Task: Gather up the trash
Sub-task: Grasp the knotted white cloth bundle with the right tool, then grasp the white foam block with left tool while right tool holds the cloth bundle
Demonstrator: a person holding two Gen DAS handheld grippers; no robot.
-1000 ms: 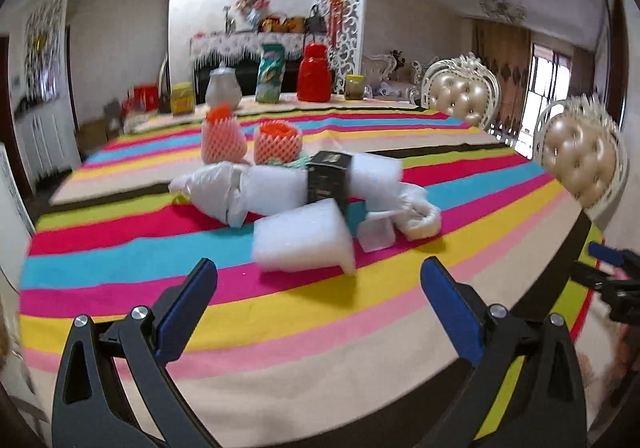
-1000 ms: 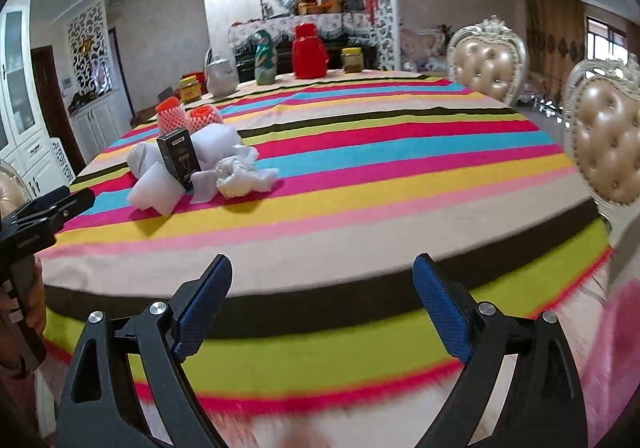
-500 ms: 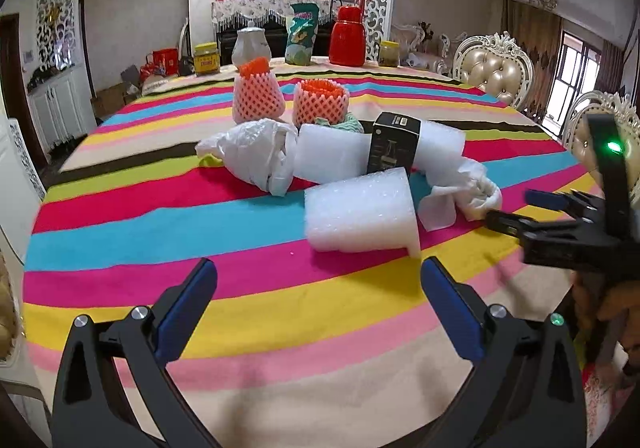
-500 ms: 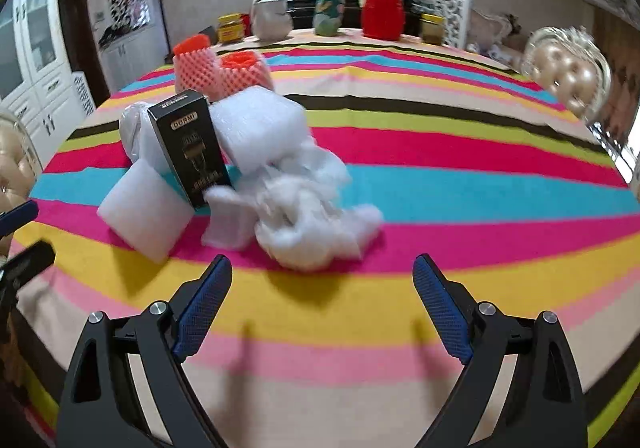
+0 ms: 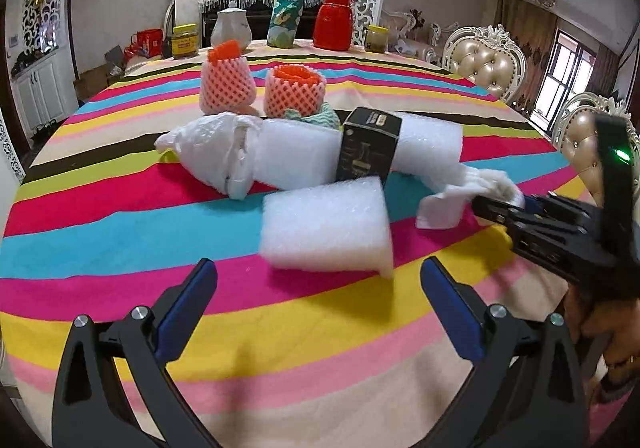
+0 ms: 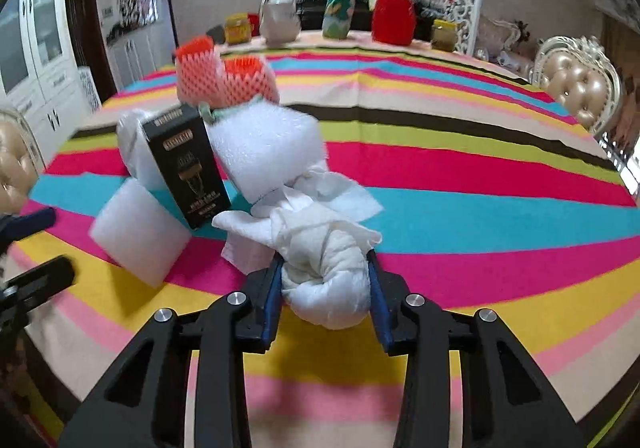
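A pile of trash lies on the striped tablecloth (image 5: 120, 232): a white foam block (image 5: 324, 224), a black box (image 5: 368, 146), a white plastic bag (image 5: 208, 156), foam sheets (image 5: 296, 152) and a crumpled white tissue (image 6: 328, 268). My right gripper (image 6: 324, 264) is closing its jaws with the tissue wad between them, and both blue pads press on its sides. In the left wrist view the right gripper (image 5: 500, 208) reaches the tissue from the right. My left gripper (image 5: 317, 280) is open, just short of the foam block, with nothing held.
Two orange foam net sleeves (image 5: 226, 88) stand behind the pile. A teapot (image 5: 231, 26), a jar (image 5: 184, 42), a green bag (image 5: 285, 22) and a red container (image 5: 333, 22) line the far edge. Padded chairs (image 5: 486, 64) stand at the right.
My right gripper swung in from the table edge to the pile and its jaws closed around the tissue. The left gripper edged closer to the foam block, still open.
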